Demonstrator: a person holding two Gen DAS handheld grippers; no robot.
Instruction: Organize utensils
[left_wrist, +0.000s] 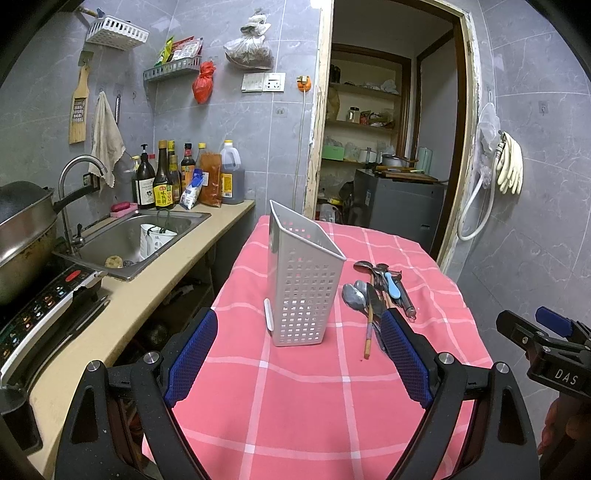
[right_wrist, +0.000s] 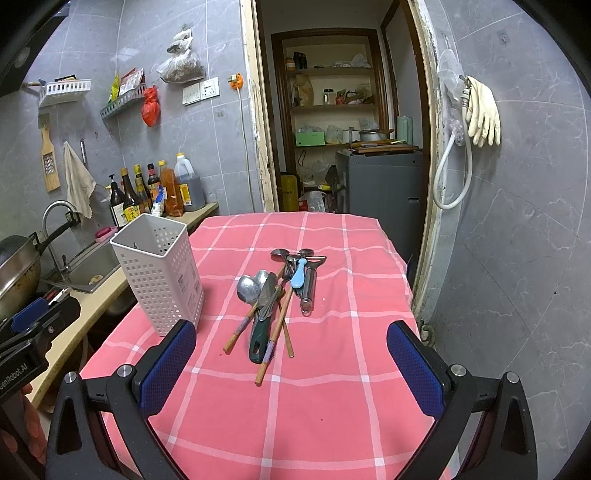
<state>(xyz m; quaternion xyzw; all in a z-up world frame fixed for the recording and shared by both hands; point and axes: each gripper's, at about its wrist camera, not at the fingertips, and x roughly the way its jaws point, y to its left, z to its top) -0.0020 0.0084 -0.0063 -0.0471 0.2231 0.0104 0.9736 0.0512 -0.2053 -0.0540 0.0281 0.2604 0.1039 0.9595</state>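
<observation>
Both my grippers, left (left_wrist: 299, 354) and right (right_wrist: 291, 363), gape empty; right one faces the heap of metal spoons and chopsticks (right_wrist: 273, 299), handles pointing near, white holey plastic basket (right_wrist: 159, 273) left.

White perforated holder (right_wrist: 159, 273) upright, left-centre of frame; utensil pile (right_wrist: 275, 295) w/ spoons, chopsticks, knife at centre.
</observation>
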